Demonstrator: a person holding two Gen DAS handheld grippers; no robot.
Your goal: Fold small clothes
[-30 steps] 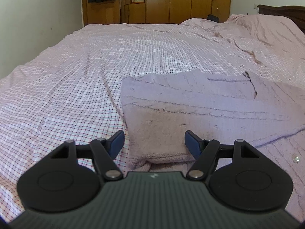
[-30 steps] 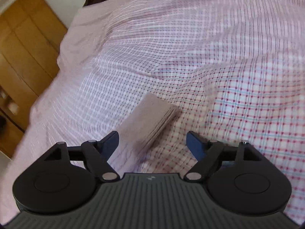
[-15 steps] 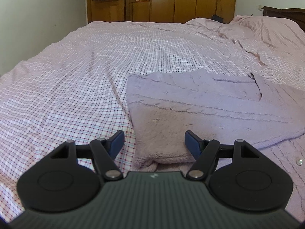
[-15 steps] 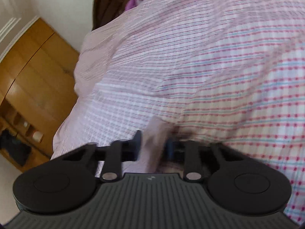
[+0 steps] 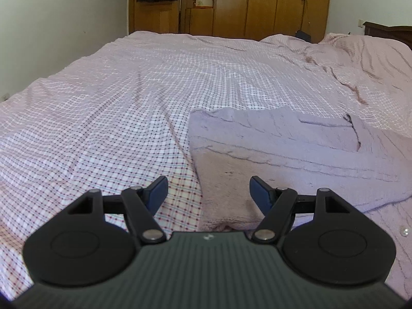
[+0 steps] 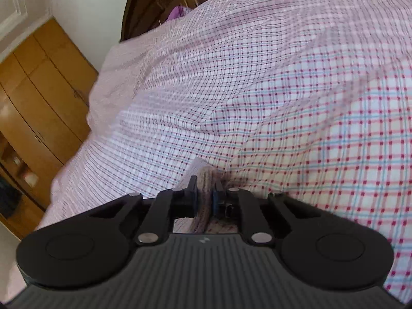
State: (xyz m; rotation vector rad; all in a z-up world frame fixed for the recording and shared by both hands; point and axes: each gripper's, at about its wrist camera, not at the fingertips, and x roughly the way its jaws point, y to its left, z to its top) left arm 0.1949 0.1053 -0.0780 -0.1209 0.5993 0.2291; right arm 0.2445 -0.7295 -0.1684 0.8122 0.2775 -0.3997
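Observation:
A lilac knitted sweater (image 5: 283,149) lies partly folded on the checked bedspread (image 5: 116,118), with a small button (image 5: 401,230) on the layer at the right. My left gripper (image 5: 208,190) is open and empty, low over the sweater's near left corner. In the right wrist view my right gripper (image 6: 206,193) is shut on a thin edge of the lilac sweater (image 6: 206,180), just above the bedspread (image 6: 296,108). The rest of the sweater is hidden behind that gripper.
A wooden wardrobe (image 5: 257,2) stands beyond the far end of the bed and also shows in the right wrist view (image 6: 38,108). A dark headboard (image 5: 386,32) and rumpled bedding (image 5: 360,59) are at the right. A white wall (image 5: 59,18) runs along the left.
My right gripper has closed on the sweater's edge; it was open a second ago. The left gripper has drawn back slightly and stays open.

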